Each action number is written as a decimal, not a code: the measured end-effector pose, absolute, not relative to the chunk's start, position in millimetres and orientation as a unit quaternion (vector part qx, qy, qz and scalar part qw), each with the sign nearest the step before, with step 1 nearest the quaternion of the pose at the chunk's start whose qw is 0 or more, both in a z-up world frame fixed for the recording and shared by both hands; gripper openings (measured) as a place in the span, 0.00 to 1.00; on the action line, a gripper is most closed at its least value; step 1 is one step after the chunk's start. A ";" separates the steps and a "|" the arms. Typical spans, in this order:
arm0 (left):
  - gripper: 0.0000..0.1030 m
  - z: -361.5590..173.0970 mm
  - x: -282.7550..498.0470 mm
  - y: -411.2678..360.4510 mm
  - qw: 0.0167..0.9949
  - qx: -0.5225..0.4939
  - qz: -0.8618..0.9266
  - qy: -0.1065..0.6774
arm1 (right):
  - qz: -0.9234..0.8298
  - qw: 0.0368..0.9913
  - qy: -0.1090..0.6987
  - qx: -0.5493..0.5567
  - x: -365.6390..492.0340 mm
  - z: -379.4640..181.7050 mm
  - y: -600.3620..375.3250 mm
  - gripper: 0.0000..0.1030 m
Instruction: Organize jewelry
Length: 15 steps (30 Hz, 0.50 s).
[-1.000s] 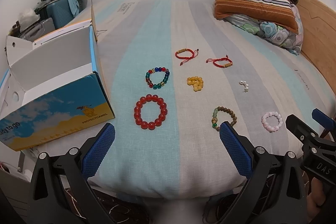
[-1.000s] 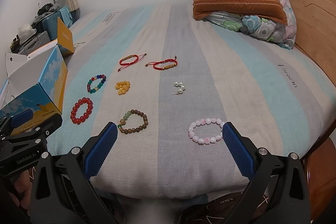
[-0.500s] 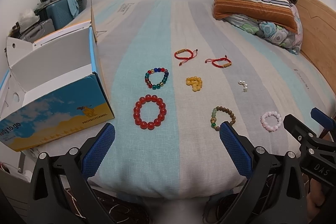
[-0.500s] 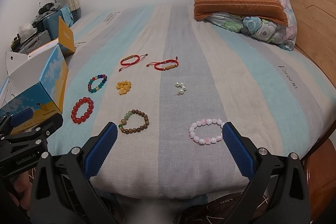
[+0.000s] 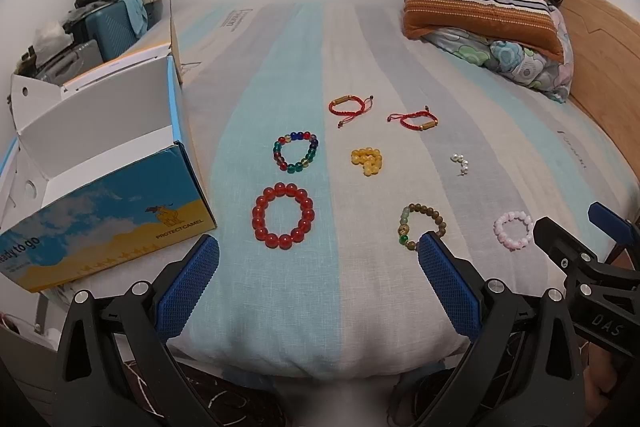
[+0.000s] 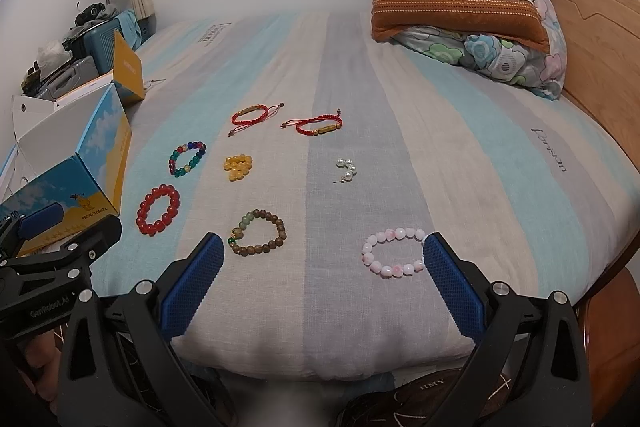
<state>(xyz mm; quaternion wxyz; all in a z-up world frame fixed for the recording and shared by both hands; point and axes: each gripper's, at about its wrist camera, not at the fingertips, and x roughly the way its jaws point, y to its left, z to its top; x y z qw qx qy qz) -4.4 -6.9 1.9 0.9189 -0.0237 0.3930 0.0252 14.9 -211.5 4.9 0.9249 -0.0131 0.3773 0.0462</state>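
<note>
Several bracelets lie on the striped bed: a red bead bracelet point(image 5: 283, 215), a multicolour one point(image 5: 296, 151), a yellow bead cluster point(image 5: 367, 160), two red cord bracelets point(image 5: 347, 105) point(image 5: 416, 119), pearl earrings point(image 5: 461, 163), a brown-green bead bracelet point(image 6: 258, 232) and a pink bead bracelet point(image 6: 394, 251). An open blue-and-yellow cardboard box point(image 5: 100, 187) stands at the left. My left gripper point(image 5: 318, 285) is open and empty near the bed's front edge, in front of the red bracelet. My right gripper point(image 6: 322, 285) is open and empty, between the brown and pink bracelets.
Pillows and a blanket point(image 6: 460, 3) are piled at the bed's far right by a wooden headboard point(image 6: 600, 39). Suitcases and clutter point(image 5: 100, 23) stand beyond the box at left. The bed's front edge point(image 5: 320, 367) drops off just under the grippers.
Both views have shifted very slightly; the jewelry and box lie where they were. Both grippers stay open and empty.
</note>
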 end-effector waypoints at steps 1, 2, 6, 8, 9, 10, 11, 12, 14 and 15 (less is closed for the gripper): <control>0.95 1.9 -4.3 -7.0 0.919 -0.024 0.026 0.393 | 0.046 0.925 0.377 -0.013 14.7 4.9 -211.4 0.93; 0.95 2.1 -4.3 -7.2 0.919 -0.024 0.026 0.392 | 0.046 0.925 0.377 -0.013 14.8 4.9 -211.5 0.93; 0.95 2.1 -4.0 -7.9 0.919 -0.023 0.026 0.392 | 0.046 0.925 0.377 -0.013 15.0 5.1 -211.4 0.93; 0.95 2.3 -4.3 -8.1 0.919 -0.024 0.026 0.392 | 0.047 0.925 0.377 -0.013 15.1 5.1 -211.5 0.93; 0.95 2.3 -4.4 -7.9 0.919 -0.024 0.026 0.392 | 0.046 0.925 0.377 -0.013 14.8 5.1 -211.4 0.93; 0.95 2.3 -4.4 -8.1 0.919 -0.024 0.026 0.392 | 0.046 0.925 0.377 -0.013 14.9 5.1 -211.4 0.93; 0.95 2.2 -4.4 -7.9 0.919 -0.024 0.025 0.392 | 0.046 0.925 0.377 -0.013 14.8 5.1 -211.4 0.93; 0.95 2.4 -4.5 -7.8 0.919 -0.024 0.025 0.392 | 0.046 0.925 0.377 -0.013 14.9 5.0 -211.5 0.93; 0.95 2.6 -4.8 -8.4 0.919 -0.023 0.025 0.393 | 0.046 0.925 0.376 -0.014 14.8 5.2 -211.3 0.93; 0.95 2.7 -4.8 -8.4 0.919 -0.023 0.025 0.392 | 0.045 0.925 0.376 -0.014 15.1 5.2 -210.9 0.93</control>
